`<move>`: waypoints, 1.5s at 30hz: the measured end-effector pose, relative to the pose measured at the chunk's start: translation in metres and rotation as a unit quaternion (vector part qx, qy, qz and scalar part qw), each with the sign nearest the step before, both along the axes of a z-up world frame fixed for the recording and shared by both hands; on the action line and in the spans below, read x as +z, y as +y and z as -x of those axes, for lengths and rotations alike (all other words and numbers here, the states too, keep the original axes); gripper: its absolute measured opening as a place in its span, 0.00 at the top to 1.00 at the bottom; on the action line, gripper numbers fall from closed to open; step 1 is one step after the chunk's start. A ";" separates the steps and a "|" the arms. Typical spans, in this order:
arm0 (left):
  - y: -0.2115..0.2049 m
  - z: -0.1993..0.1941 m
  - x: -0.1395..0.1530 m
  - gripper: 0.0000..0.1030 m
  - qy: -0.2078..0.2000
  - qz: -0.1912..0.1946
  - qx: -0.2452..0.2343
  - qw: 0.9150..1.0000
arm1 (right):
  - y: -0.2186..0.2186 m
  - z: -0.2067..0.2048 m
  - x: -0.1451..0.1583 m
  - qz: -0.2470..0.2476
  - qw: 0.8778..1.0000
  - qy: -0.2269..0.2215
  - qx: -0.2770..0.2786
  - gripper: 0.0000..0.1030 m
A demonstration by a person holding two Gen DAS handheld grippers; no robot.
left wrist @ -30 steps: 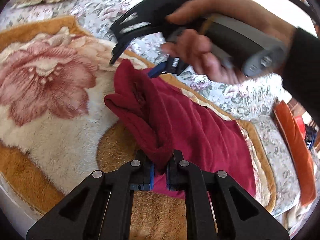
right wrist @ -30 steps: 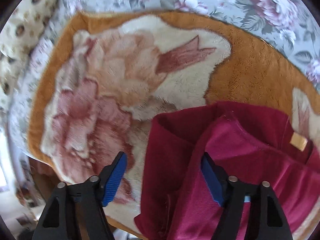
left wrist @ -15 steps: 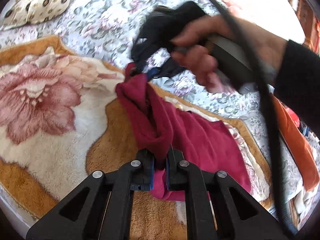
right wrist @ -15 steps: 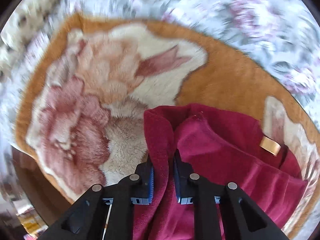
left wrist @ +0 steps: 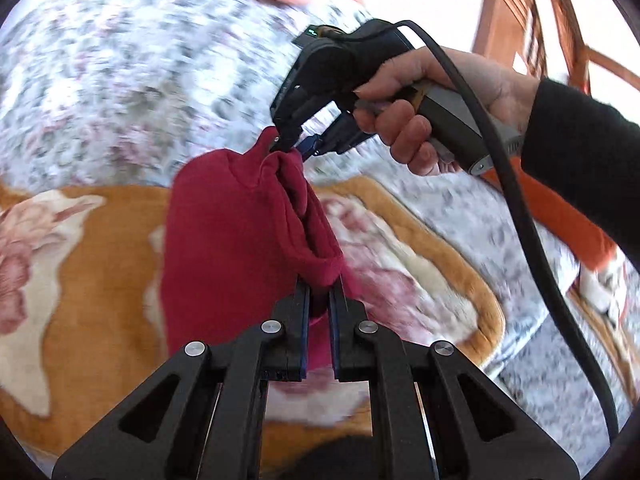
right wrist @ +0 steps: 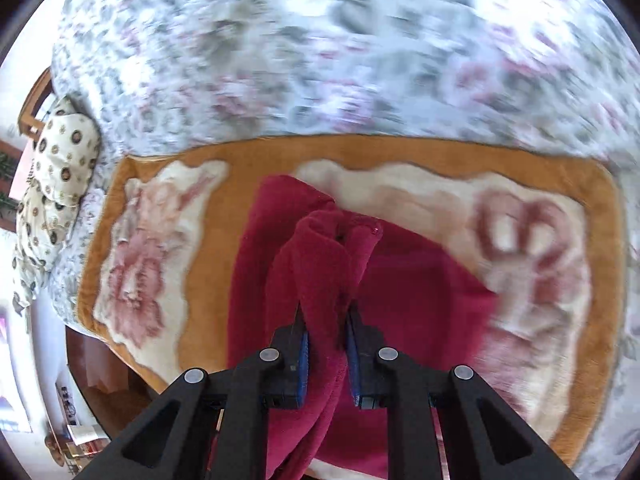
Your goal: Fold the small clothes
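A dark red fleece garment (left wrist: 224,232) hangs lifted between both grippers above an orange and cream floral blanket (left wrist: 84,240). My left gripper (left wrist: 319,292) is shut on one bunched edge of it. My right gripper (left wrist: 294,145), held in a hand, is shut on the far edge, higher up. In the right wrist view the right gripper (right wrist: 325,320) pinches a thick fold of the garment (right wrist: 416,304), whose lower part drapes over the blanket (right wrist: 216,272).
The blanket lies on a bed with a grey floral cover (right wrist: 320,60). A spotted pillow (right wrist: 56,160) sits at the bed's left end. An orange cloth (left wrist: 576,224) and wooden furniture (left wrist: 520,12) are to the right. The right gripper's black cable (left wrist: 520,216) hangs down.
The right gripper closed on the garment's far edge. Both grippers then lifted the garment up off the blanket, so it now hangs stretched between them.
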State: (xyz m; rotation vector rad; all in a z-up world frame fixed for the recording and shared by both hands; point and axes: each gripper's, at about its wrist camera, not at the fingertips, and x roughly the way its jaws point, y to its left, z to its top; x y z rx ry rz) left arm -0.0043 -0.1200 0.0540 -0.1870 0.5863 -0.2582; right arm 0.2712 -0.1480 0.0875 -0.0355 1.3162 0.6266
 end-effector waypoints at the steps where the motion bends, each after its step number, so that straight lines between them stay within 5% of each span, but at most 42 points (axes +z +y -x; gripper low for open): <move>1: -0.010 -0.003 -0.003 0.94 0.007 -0.005 -0.008 1.000 | -0.012 -0.004 -0.005 0.002 1.000 0.003 -0.003 0.86; 7: -0.045 -0.024 -0.031 0.93 0.085 -0.041 -0.053 0.994 | -0.047 -0.020 -0.045 0.000 1.000 0.005 -0.002 0.84; 11: -0.043 -0.013 -0.047 0.93 0.128 -0.007 -0.109 0.986 | -0.055 -0.027 -0.074 0.007 0.999 -0.016 -0.032 0.71; 15: -0.011 0.017 -0.034 0.93 0.090 -0.001 -0.092 0.992 | -0.084 -0.022 -0.074 -0.046 0.993 -0.036 -0.098 0.68; 19: 0.052 0.020 -0.019 0.93 0.056 0.027 -0.010 0.998 | -0.105 0.023 -0.035 -0.070 0.982 -0.159 -0.077 0.68; 23: 0.082 -0.010 -0.035 0.93 0.096 0.083 0.004 0.992 | -0.092 0.114 -0.001 -0.094 0.932 -0.333 0.109 0.66; 26: 0.073 -0.031 -0.067 0.93 0.160 0.092 0.005 0.983 | -0.067 0.160 -0.012 -0.046 0.897 -0.378 0.223 0.66; 29: 0.071 -0.036 -0.083 0.93 0.183 0.099 0.023 0.978 | -0.053 0.153 -0.043 0.009 0.900 -0.361 0.243 0.66; 31: 0.070 -0.039 -0.085 0.93 0.185 0.104 0.025 0.977 | -0.053 0.133 -0.071 0.050 0.913 -0.338 0.222 0.65; 34: 0.069 -0.033 -0.077 0.93 0.176 0.104 0.018 0.979 | -0.075 0.119 -0.097 -0.003 0.923 -0.330 0.199 0.61; 37: 0.079 -0.034 -0.047 0.93 0.118 0.129 0.012 0.985 | -0.090 0.115 -0.103 -0.050 0.929 -0.325 0.167 0.60; 41: 0.084 -0.093 -0.012 0.93 0.088 0.117 0.017 0.989 | -0.096 0.121 -0.107 -0.076 0.925 -0.338 0.154 0.59; 45: 0.089 -0.184 -0.030 0.93 0.156 0.069 0.064 0.983 | -0.096 0.122 -0.107 -0.082 0.924 -0.340 0.154 0.59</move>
